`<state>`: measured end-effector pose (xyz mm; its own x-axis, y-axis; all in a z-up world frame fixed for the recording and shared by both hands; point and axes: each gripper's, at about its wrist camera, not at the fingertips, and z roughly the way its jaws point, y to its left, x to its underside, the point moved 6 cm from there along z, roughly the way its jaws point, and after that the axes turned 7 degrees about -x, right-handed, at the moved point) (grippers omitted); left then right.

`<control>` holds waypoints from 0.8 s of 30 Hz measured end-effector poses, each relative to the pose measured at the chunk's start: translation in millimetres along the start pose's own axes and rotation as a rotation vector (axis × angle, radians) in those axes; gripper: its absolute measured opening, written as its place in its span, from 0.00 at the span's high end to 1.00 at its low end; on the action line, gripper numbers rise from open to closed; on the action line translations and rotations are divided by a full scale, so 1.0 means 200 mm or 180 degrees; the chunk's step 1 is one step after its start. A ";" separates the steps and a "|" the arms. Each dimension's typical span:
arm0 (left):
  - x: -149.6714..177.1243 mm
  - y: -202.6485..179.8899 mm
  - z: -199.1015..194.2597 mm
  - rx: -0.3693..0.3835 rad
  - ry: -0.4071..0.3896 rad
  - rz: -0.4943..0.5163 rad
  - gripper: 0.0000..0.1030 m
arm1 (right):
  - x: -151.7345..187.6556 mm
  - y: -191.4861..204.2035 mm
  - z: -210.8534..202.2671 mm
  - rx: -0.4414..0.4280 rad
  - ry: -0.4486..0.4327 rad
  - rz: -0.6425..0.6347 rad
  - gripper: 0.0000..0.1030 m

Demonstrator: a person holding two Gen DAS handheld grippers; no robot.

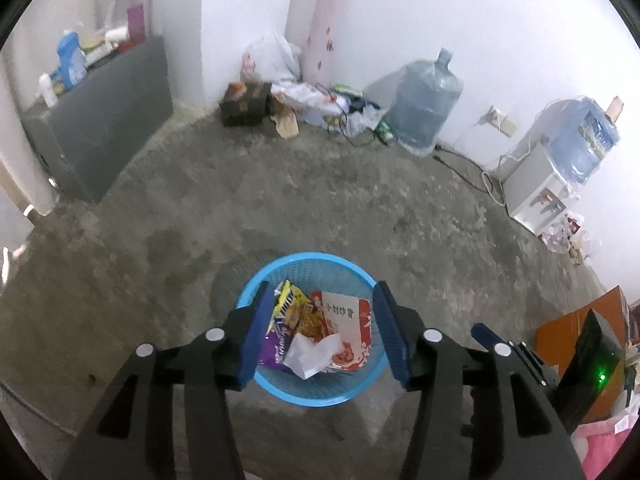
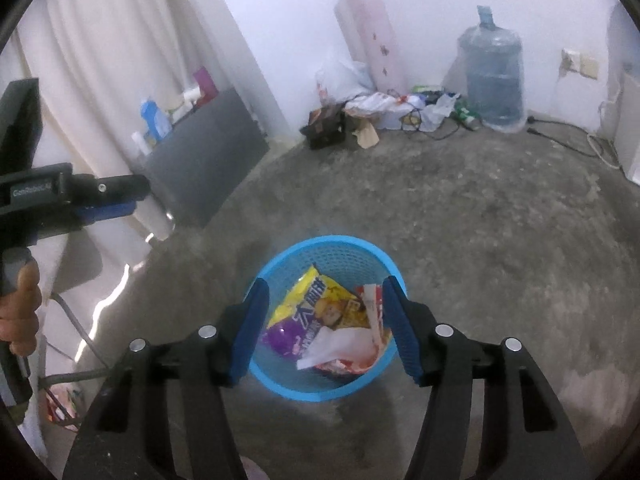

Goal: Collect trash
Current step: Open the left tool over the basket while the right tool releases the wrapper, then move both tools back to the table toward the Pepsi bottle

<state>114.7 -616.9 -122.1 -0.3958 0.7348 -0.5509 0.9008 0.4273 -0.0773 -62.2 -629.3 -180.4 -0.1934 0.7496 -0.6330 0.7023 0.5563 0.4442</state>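
Both grippers hang over the same blue mesh basket (image 1: 312, 394), each pointing down into it. The left gripper (image 1: 322, 300) has its blue pads spread apart with nothing between them; the basket's contents show through the gap. The right gripper (image 2: 324, 294) stands the same way — jaws apart, empty, above the basket's mouth. In the right wrist view a hand (image 2: 18, 312) at the left edge grips the handle of the other tool.

The trash lies inside the basket: a yellow and purple snack bag (image 2: 316, 312) toward the left side, a red and white paper packet (image 1: 348, 320) to its right, and a crumpled white paper (image 1: 310, 356) on top of both at the near side. The basket stands on a bare concrete floor (image 1: 360, 208).

Farther off, against the white wall, is a heap of bags and cartons (image 1: 280, 100), with a large blue water bottle (image 1: 426, 104) just beside it. To the right stands a white water dispenser (image 1: 536, 184) carrying another bottle. On the left a dark grey cabinet (image 1: 108, 132) holds bottles and boxes — too blurred to tell apart.
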 end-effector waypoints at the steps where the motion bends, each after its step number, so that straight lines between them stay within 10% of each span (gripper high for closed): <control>1: 0.01 0.01 -0.07 -0.0017 -0.0049 -0.0015 0.48 | 0.00 0.01 -0.02 -0.0002 -0.0015 -0.0008 0.42; 13: 0.37 0.25 -0.73 -0.0281 -0.0411 -0.0192 0.39 | -0.01 0.41 -0.27 0.0011 -0.0168 -0.0674 0.11; 24: 0.94 0.71 -1.34 -0.0742 -0.0763 -0.0597 0.37 | 0.06 0.91 -0.46 -0.0242 -0.0414 -0.1287 0.08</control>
<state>120.7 -276.5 -15.3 -0.4719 0.5002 -0.7260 0.7410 0.6712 -0.0193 -0.7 -486.3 -48.3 -0.3515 0.4171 -0.8382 0.5343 0.8245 0.1862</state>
